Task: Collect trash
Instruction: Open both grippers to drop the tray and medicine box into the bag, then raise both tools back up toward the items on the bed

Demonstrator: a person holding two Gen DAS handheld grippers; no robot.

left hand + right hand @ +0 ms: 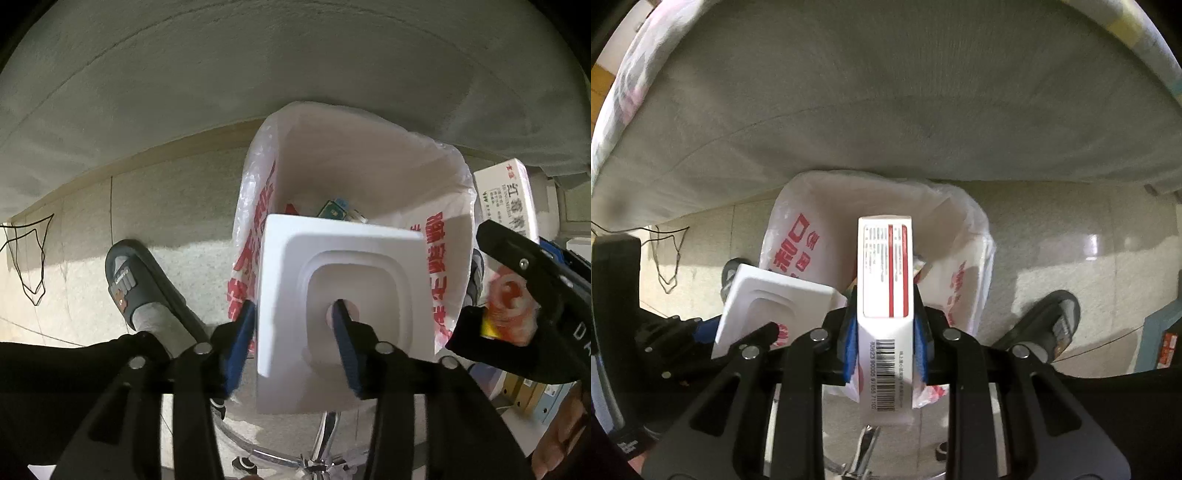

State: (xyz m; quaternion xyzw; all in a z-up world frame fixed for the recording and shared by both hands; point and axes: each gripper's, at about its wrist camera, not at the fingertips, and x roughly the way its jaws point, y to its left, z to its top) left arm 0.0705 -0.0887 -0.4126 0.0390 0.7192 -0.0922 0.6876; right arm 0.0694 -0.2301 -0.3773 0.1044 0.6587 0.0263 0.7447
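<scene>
Below both grippers, a bin lined with a white plastic bag [369, 166] printed in red characters is seen standing open on a pale tiled floor [166, 206], just beside the hanging edge of a grey bed cover [886, 110]. At the bottom of the bag, a few small packets [334, 210] are visible. The left gripper [295, 325] is pointed straight down over the near rim of the bag, and a white moulded foam insert [343, 288] is found between its blue pads [242, 343]; the jaws are parted around the insert's left portion, the right pad lying against its recessed middle, while a gap appears to show at the left pad, so no firm clamp is seen. The right gripper [885, 332] is held over the same opening, and its blue pads are pressed on both sides of a white medicine box [885, 280] with a red stripe and a barcode, which is kept upright, its far end over the mouth of the bag. In the left wrist view, that box [506, 199] is seen at the right edge. A grey slipper [129, 280] on a socked foot is placed left of the bin, another [1049, 325] to its right. A chrome chair base [321, 439] is seen under the grippers, and a thin black cable [29, 258] lies on the floor at the far left.
</scene>
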